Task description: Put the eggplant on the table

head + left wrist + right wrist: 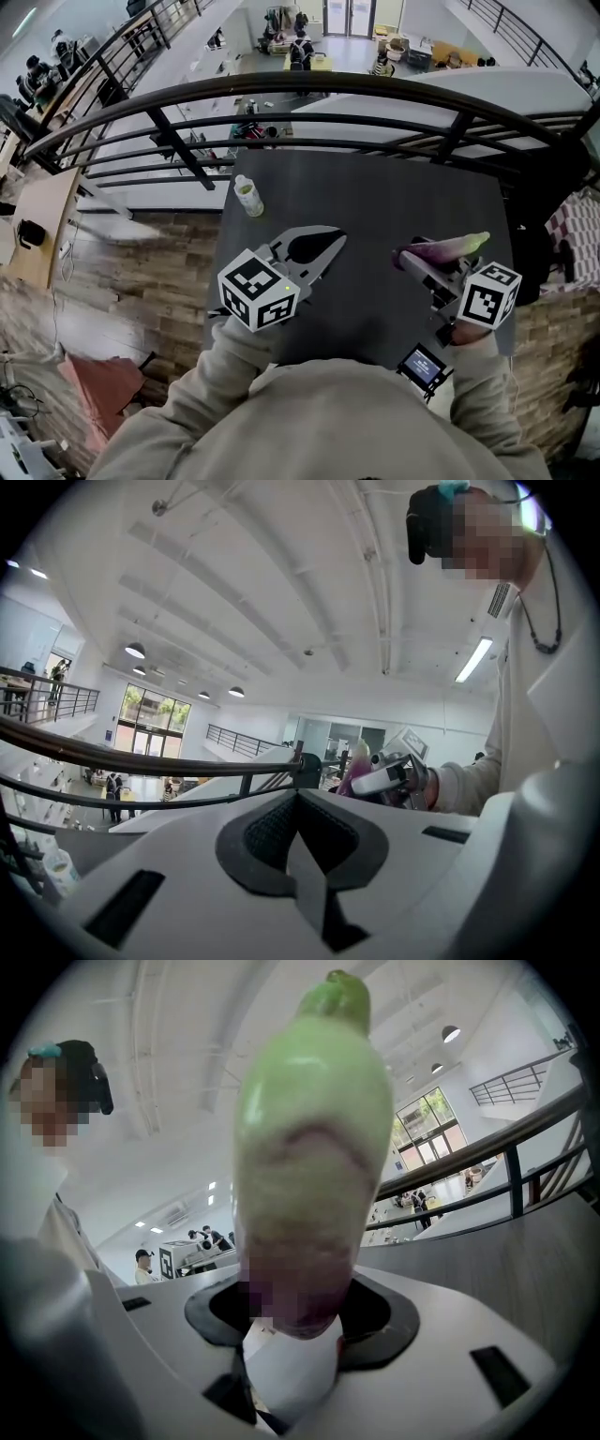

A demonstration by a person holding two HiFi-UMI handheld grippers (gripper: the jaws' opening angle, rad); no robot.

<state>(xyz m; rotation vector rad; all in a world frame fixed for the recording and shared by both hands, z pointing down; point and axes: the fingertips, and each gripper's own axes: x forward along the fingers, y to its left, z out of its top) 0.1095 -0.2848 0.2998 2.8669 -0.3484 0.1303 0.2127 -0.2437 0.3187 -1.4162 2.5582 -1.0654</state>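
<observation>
The eggplant, purple with a pale green stem end, is held over the right part of the dark table. My right gripper is shut on its purple end, and the green tip points away to the right. In the right gripper view the eggplant fills the middle and rises out of the jaws of the right gripper. My left gripper hovers over the table's left part, shut with nothing in it. The left gripper view shows the left gripper closed and, beyond it, the eggplant.
A small clear bottle with a pale green base stands at the table's far left corner; it is also at the lower left of the left gripper view as the bottle. A black curved railing runs just beyond the table. A small screen sits by my right wrist.
</observation>
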